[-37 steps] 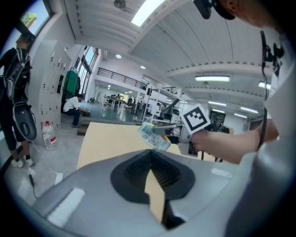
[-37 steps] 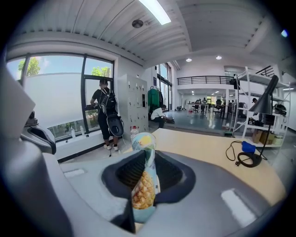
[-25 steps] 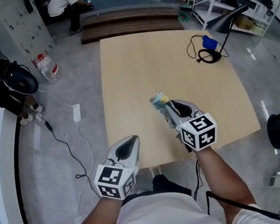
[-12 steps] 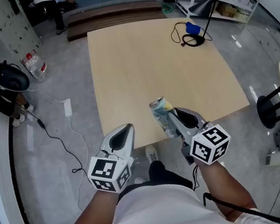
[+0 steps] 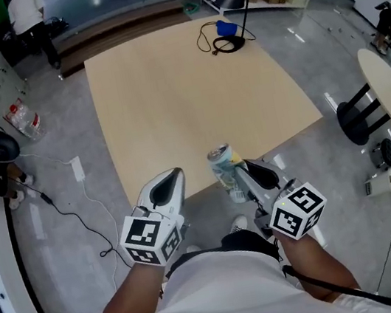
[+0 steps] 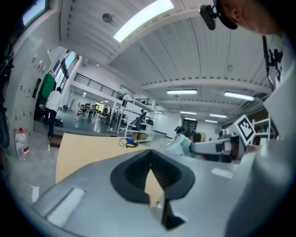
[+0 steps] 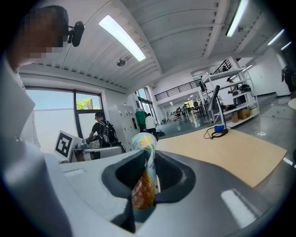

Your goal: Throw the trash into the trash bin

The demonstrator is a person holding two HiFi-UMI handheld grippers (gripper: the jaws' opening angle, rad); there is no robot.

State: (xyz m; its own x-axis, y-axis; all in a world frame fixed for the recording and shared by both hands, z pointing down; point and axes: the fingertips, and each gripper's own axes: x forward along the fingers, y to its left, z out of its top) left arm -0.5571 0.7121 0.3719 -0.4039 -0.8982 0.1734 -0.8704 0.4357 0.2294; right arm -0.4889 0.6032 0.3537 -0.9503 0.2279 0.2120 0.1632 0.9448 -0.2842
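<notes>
A crushed drink can [image 5: 224, 173] is clamped upright between the jaws of the right gripper [image 5: 240, 180], low in the centre of the head view, where the near edge of the wooden table [image 5: 171, 104] is overlapped by it. The left gripper [image 5: 172, 177] is held beside it at lower left, jaw tips pressed together on nothing (only tabletop is seen past them). A coiled black cable [image 5: 227, 44] lies at the table's far upper corner.

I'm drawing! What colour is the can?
The can is pale teal with yellow; best in right gripper view.
</notes>
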